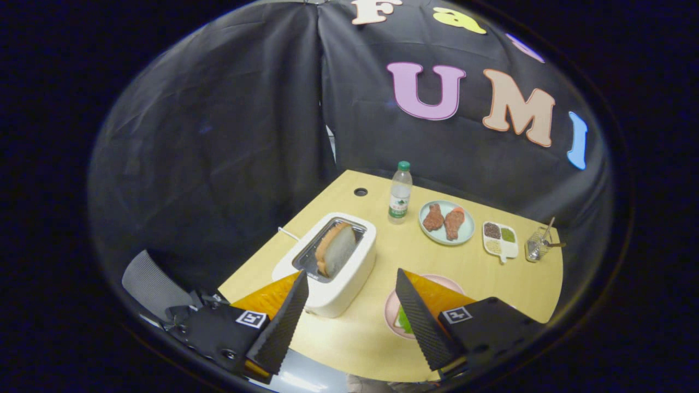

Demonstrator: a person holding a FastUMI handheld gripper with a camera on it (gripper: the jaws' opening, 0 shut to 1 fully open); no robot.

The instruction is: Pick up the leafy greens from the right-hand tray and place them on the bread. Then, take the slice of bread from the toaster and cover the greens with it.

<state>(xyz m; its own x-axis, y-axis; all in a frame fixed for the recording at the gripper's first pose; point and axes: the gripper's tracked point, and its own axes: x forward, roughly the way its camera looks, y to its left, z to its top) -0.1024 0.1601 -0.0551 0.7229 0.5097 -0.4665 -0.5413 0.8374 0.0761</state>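
overhead, gripper wide and empty above toaster, bread slice upright inside

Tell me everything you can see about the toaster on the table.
The toaster is a white, boxy, rounded appliance, smooth like plastic, with a dark metal-lined slot on top. One slice of bread stands on edge in the slot, poking above it. A thin white cord leaves its far left side. It sits upright on the pale wooden table, just ahead of the open gripper, whose fingers touch nothing.
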